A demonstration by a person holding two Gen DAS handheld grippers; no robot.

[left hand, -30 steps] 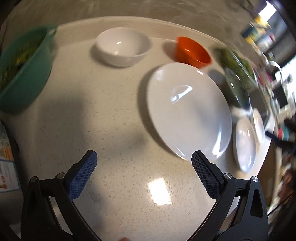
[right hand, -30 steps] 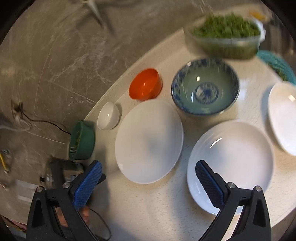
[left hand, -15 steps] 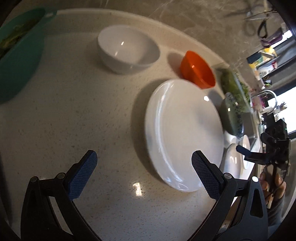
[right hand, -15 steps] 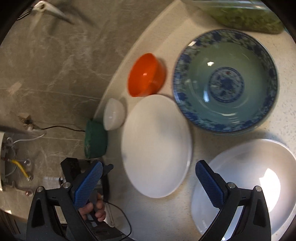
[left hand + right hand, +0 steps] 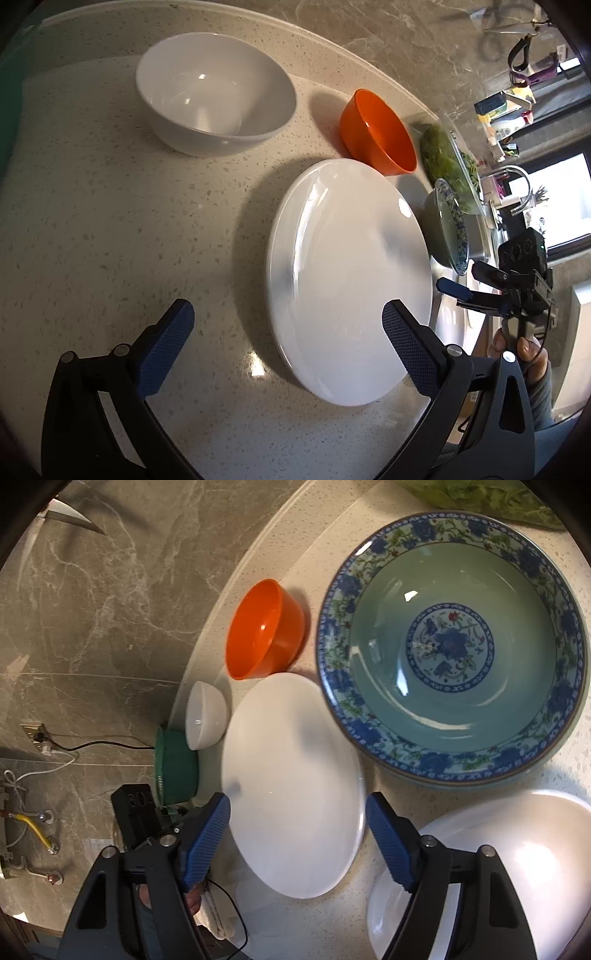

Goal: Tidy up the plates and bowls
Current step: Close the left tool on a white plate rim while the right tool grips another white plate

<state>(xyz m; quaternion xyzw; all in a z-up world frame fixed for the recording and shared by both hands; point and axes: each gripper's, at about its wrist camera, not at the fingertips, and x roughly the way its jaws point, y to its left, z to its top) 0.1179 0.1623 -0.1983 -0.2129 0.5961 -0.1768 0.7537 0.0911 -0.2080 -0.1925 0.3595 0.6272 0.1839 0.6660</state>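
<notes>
Left wrist view: the left gripper (image 5: 284,332) hovers with fingers apart above the bench (image 5: 110,221), beside the white plate (image 5: 347,280).

Right wrist view: the right gripper (image 5: 298,840) has its fingers closing, apart either side of the plate (image 5: 291,782), not touching.

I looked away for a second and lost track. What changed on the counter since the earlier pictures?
Both grippers came down toward the white plate. The right gripper began closing, its jaws now either side of the plate's near rim, not yet gripping. The left gripper stays open. The orange bowl, white bowl and patterned bowl haven't moved.
</notes>
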